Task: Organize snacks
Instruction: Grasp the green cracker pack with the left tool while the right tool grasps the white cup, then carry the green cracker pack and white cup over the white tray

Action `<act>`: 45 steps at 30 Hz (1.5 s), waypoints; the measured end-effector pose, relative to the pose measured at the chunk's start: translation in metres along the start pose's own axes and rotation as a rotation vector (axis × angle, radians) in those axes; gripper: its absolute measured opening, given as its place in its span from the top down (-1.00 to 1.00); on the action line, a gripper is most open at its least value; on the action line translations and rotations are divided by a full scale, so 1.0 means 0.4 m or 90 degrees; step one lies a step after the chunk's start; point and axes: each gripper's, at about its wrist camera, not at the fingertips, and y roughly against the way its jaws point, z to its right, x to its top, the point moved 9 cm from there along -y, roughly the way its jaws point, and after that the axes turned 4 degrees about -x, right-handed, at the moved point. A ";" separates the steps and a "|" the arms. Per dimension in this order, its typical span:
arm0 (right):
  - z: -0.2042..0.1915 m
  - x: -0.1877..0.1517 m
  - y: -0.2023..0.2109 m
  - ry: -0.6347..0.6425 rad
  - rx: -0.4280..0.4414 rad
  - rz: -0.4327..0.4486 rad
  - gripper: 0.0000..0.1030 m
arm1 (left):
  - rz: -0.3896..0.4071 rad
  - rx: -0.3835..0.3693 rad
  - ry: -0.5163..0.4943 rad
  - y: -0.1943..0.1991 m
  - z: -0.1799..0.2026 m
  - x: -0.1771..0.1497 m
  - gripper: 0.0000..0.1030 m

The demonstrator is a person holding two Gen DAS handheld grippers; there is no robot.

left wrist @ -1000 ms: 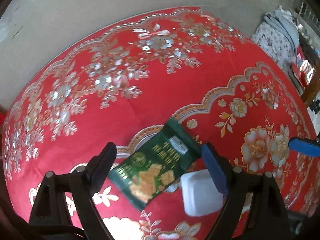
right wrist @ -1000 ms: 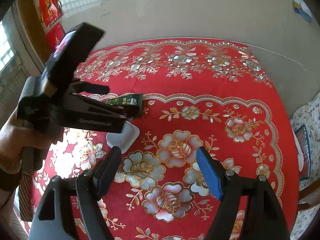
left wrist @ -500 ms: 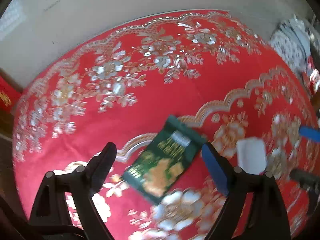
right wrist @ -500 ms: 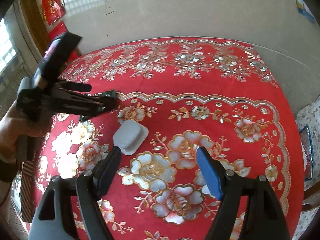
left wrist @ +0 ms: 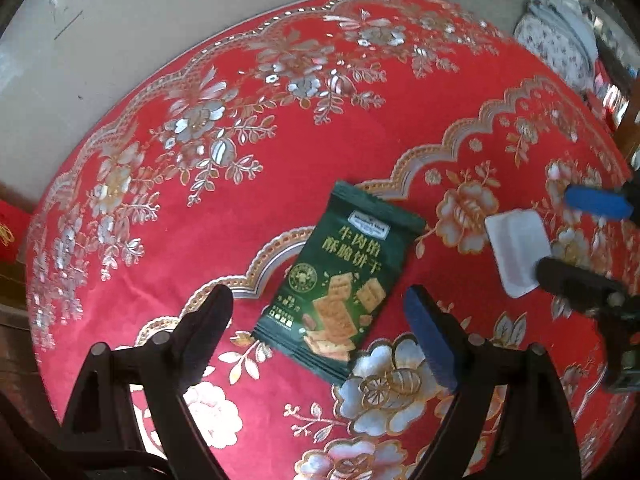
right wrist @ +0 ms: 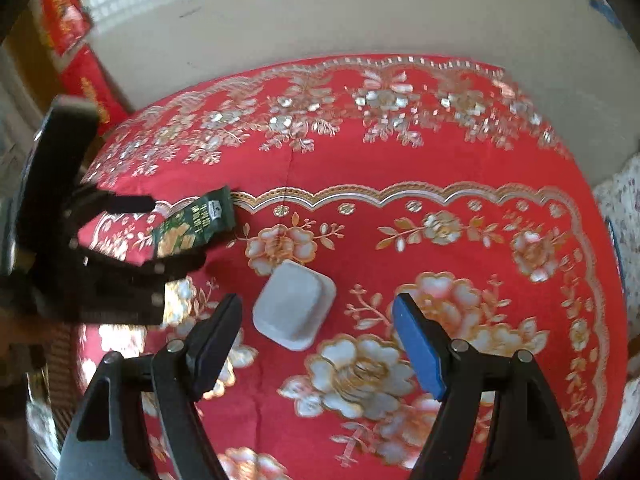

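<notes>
A dark green biscuit packet (left wrist: 340, 284) lies flat on the red flowered tablecloth (left wrist: 224, 216). My left gripper (left wrist: 320, 312) hovers over it, open, one finger on each side of the packet and neither touching it. A small white plastic cup (right wrist: 294, 310), upside down, sits on the cloth to the right of the packet (right wrist: 192, 226). My right gripper (right wrist: 318, 320) is open above the cup (left wrist: 516, 250), which shows in the gap between its fingers, apart from both. The right gripper (left wrist: 576, 236) also shows at the right edge of the left wrist view.
The round table stands close to a pale wall (right wrist: 320, 12). A red hanging (right wrist: 76, 52) is at the far left. A chair with flowered cloth (left wrist: 556, 40) stands beyond the table's right side. The table's edge curves around at the back.
The left gripper slid left, so the packet now sits centred between its fingers. The right gripper moved left toward the white cup, which now lies between its fingers. Both stayed open.
</notes>
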 end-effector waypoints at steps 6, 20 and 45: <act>-0.021 -0.003 -0.050 0.002 -0.058 -0.022 -0.44 | 0.008 -0.008 0.005 -0.002 -0.006 0.006 -0.71; 0.010 -0.031 -0.014 0.087 -0.077 0.000 0.35 | 0.029 -0.051 0.065 0.041 0.017 -0.039 -0.03; -0.065 -0.111 0.113 0.103 0.025 0.037 0.35 | 0.055 -0.016 0.094 0.184 0.058 -0.179 0.34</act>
